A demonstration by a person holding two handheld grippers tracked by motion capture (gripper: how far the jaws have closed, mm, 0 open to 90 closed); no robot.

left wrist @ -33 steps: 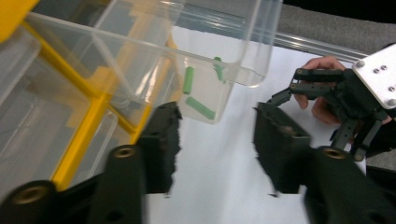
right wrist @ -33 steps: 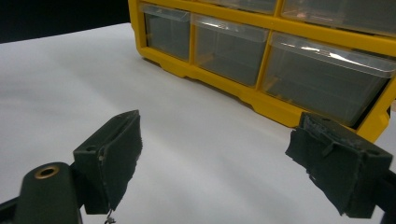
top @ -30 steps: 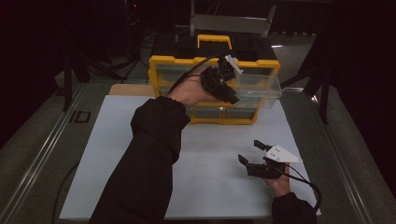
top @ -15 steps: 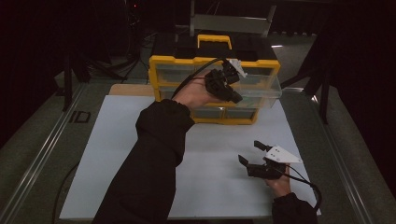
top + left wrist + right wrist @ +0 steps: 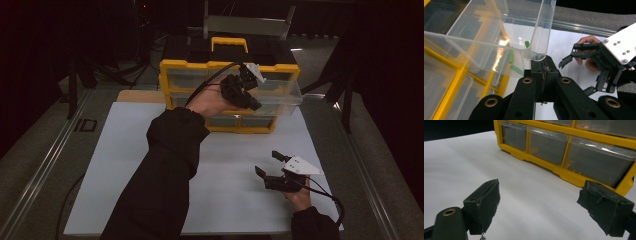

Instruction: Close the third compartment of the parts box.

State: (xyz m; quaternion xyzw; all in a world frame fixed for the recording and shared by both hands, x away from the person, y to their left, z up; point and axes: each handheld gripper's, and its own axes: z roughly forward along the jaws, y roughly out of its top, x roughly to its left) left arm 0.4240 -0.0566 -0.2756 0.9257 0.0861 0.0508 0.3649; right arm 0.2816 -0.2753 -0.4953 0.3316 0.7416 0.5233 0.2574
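White sheet [image 5: 150,165] over grey table [image 5: 45,165], small black bracket [image 5: 84,125] left

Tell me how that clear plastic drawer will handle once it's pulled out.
The clear drawer looks thin-walled and rigid, probably light. Its glossy lip, pinched by the left claw, may slip. The green pieces inside could slide if it tilts.

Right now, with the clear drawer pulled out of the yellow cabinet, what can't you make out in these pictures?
- Green pieces in the clear drawer: left gripper view, smeared by the plastic walls and glare; what they are is unclear.
- Left gripper fingers: closed on the drawer's front lip, which hides the contact.
- Lower drawers of the yellow cabinet: right gripper view, contents lost behind dim, cloudy fronts.
- Cabinet top: high view, too dark behind the handle.
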